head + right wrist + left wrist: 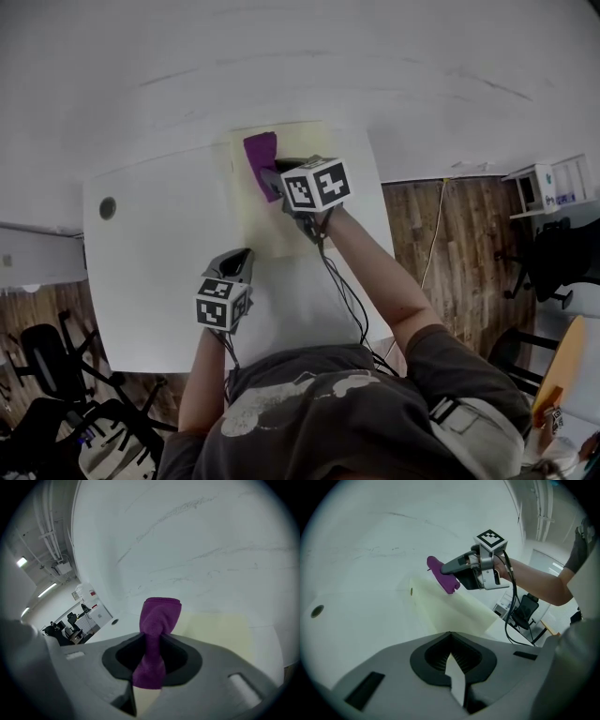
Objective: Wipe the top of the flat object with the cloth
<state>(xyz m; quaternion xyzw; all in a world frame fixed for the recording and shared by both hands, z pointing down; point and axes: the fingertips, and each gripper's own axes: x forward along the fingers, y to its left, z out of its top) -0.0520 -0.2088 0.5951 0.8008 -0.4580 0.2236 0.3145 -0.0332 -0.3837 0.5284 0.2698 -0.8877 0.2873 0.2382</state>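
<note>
A pale yellow flat sheet (281, 216) lies on the white table (150, 272), running from the far edge toward me. My right gripper (269, 176) is shut on a purple cloth (260, 157), held over the sheet's far left part. The right gripper view shows the purple cloth (157, 620) pinched in the jaws and sticking out ahead, with the sheet (220, 625) below. My left gripper (238, 260) rests at the sheet's near left corner, jaws shut with nothing between them. From the left gripper view, the cloth (443, 576) hangs over the sheet (450, 609).
A small round hole (108, 207) sits in the table's left part. A wall rises just behind the table. Office chairs (42, 361) stand on the wooden floor at the left, and a white shelf unit (548, 186) at the right.
</note>
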